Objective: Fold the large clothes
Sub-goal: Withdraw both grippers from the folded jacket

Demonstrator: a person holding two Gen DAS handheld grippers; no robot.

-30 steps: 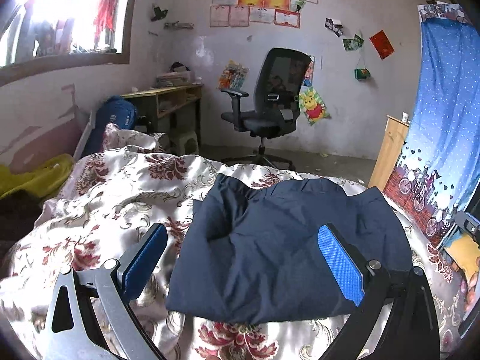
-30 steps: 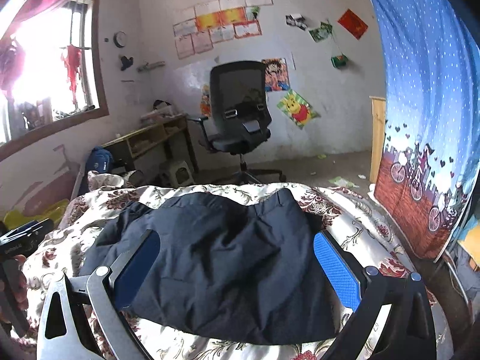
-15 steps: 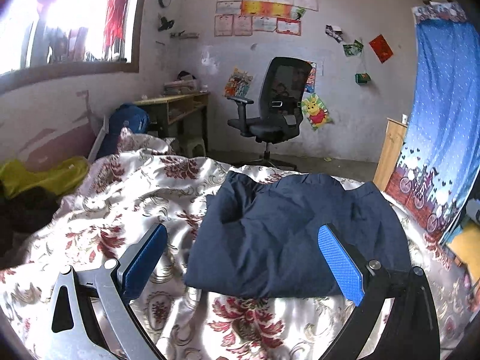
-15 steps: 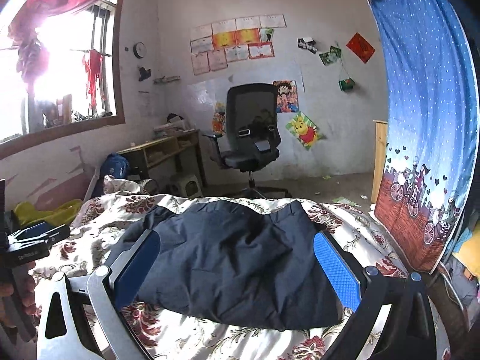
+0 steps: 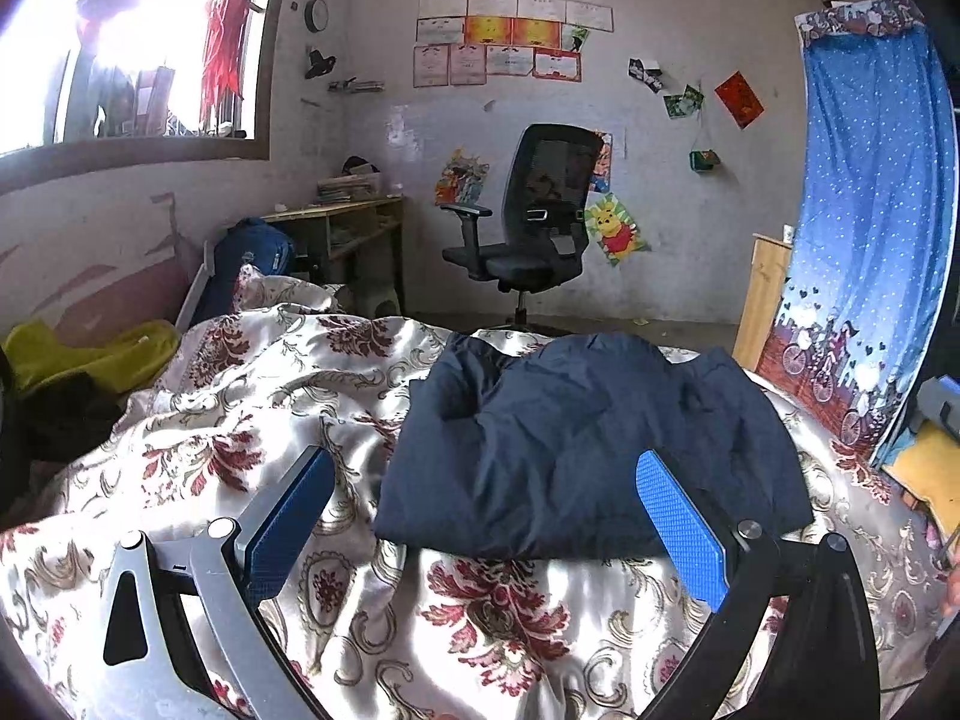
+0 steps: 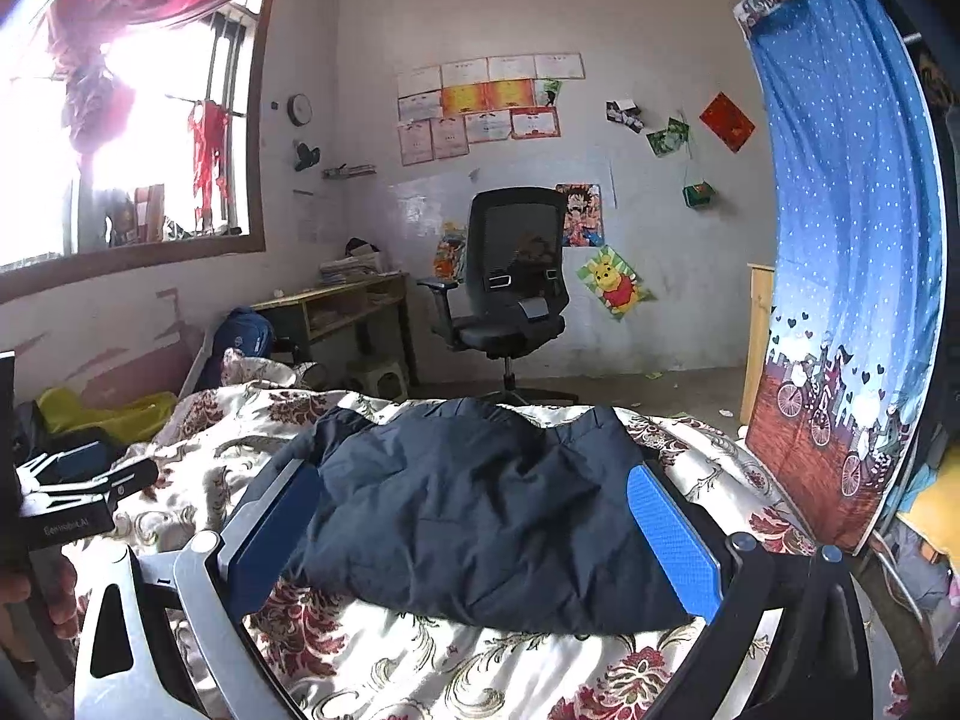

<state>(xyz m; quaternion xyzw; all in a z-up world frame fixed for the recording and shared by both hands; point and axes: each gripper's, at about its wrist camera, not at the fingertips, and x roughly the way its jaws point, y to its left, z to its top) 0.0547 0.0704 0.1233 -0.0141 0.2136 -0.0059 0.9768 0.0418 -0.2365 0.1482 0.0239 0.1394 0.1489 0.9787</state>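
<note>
your left gripper [image 5: 480, 528] hangs spread wide above the floral bedspread [image 5: 252, 420], nothing between its jaws, and the bare quilt to its left is open to pass over. the folded navy garment [image 5: 576, 438] lies ahead, between both tools. your right gripper [image 6: 474, 534] is also agape, above the garment's near edge. the blue curtain [image 6: 852, 276] walls off the right side; the office chair [image 6: 516, 300] stands well beyond the bed.

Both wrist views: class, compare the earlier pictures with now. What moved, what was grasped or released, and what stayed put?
Both claws, left and right, drew back and up from the garment. Nothing was grasped or released. Both stay open, and the garment stays folded on the bedspread.
</note>
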